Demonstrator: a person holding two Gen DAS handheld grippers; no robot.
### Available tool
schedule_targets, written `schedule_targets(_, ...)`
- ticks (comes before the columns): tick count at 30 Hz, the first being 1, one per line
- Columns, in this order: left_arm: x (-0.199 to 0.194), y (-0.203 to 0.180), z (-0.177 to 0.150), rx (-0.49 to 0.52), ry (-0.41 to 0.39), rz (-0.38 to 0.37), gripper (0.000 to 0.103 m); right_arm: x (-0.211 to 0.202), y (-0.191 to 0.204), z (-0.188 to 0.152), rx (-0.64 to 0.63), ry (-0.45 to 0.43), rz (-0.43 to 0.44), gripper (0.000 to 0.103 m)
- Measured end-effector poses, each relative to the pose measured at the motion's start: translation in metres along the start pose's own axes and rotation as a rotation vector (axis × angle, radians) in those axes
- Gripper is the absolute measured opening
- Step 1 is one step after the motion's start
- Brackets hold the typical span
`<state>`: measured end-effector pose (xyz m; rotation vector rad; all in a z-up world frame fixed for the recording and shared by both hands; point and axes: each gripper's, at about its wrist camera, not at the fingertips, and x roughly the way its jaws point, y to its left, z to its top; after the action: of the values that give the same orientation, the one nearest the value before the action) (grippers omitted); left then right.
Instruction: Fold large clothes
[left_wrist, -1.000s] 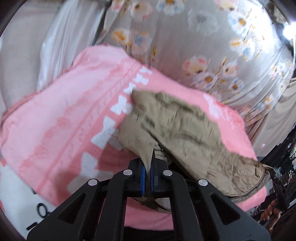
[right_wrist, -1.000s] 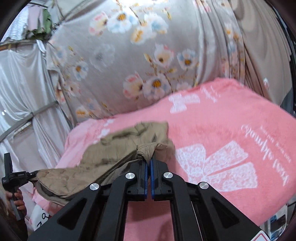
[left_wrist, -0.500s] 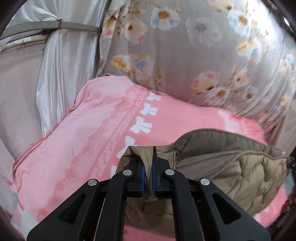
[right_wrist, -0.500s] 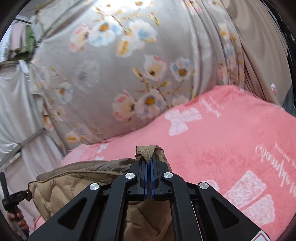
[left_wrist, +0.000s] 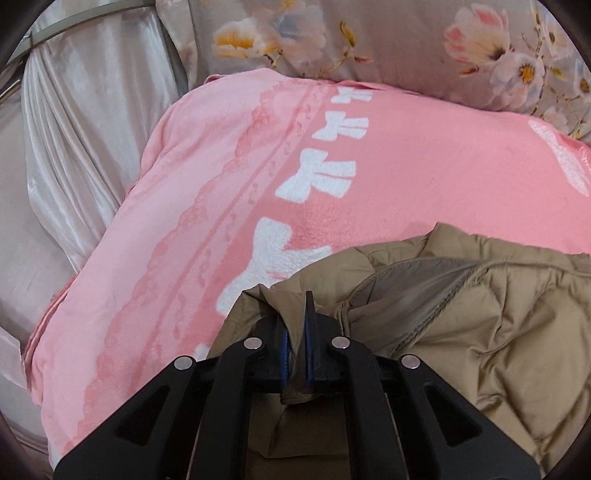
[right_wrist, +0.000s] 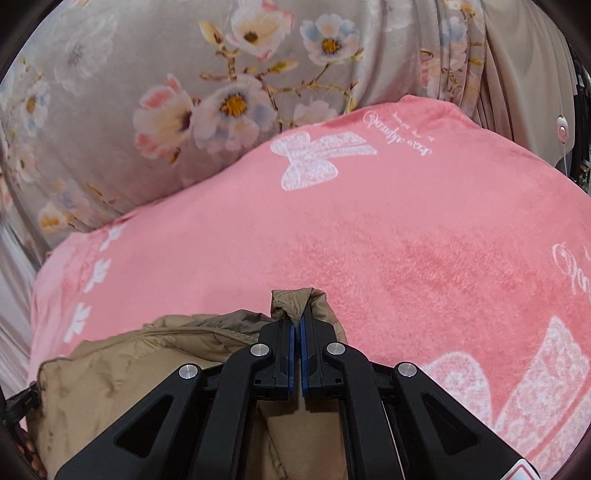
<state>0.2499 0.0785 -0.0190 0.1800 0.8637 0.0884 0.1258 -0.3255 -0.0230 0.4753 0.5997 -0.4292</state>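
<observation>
A tan quilted jacket hangs lifted over a pink blanket with white bows. My left gripper is shut on a pinch of the jacket's edge, with the fabric bunched between the jaws. The jacket stretches to the right of it. In the right wrist view my right gripper is shut on another edge of the same jacket, which spreads to the left and below. The jacket's lower part is hidden behind both grippers.
The pink blanket covers the work surface. A grey floral curtain hangs behind it and also shows in the left wrist view. A white satin drape hangs at the left.
Both grippers have lifted the jacket off the blanket and carried it forward. It lay spread flat a second ago and now hangs folded between them.
</observation>
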Motion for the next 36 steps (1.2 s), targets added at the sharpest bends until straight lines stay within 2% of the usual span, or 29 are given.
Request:
schedule_targets(10, 0.02, -0.015, -0.009, 0.021, -0.006, 0.031, 0.007, 0.038, 0.001, -0.022, -0.029, 0.084, -0.034, 0.002)
schedule_targets(28, 0.031, -0.019, -0.015, 0.018, -0.027, 0.048, 0.006, 0.051, 0.005, -0.027, -0.046, 0.119, -0.053, 0.002)
schedule_targets(33, 0.029, -0.013, -0.015, 0.013, -0.026, 0.01, 0.006, 0.048, -0.002, -0.019, -0.034, 0.161, -0.02, 0.003)
schedule_targets(34, 0.026, -0.01, -0.015, 0.01, -0.024, -0.004, 0.008, 0.041, -0.004, -0.016, -0.036, 0.165, -0.019, 0.005)
schedule_targets(35, 0.02, -0.005, -0.015, 0.008, -0.022, -0.018, 0.01, 0.033, -0.007, -0.012, -0.036, 0.16, -0.013, 0.013)
schedule_targets(36, 0.012, 0.001, -0.015, 0.003, -0.023, -0.033, 0.015, 0.021, -0.01, -0.007, -0.032, 0.145, -0.009, 0.029)
